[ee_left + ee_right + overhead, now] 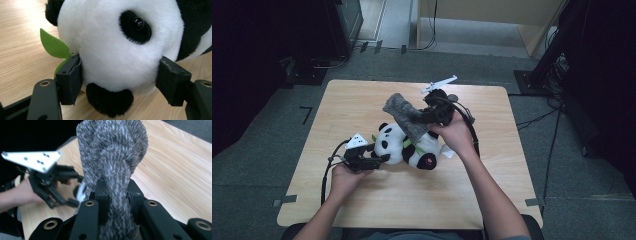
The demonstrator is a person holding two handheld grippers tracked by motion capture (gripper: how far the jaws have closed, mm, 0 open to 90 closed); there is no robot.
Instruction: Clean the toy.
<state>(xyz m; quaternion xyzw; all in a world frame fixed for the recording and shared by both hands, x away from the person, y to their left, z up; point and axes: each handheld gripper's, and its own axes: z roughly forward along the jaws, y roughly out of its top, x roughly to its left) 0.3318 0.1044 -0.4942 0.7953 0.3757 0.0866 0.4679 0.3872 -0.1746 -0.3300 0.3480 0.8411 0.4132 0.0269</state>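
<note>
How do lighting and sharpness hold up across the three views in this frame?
High view: dim and soft, the room's edges go black, only the table is evenly lit. Left gripper view: bright, the panda is crisp, with glare on the wood at upper left. Right gripper view: the grey fuzzy cloth is sharp near the top, softer by the right hand-held gripper; background at left is black.

black grippers (pixel 362 159), brass-ringed screw holes, grey plates, black cables

1 plush panda (pixel 404 145), 1 grey fuzzy cloth (pixel 404 114), 2 grippers, 1 table (pixel 362 200).
</note>
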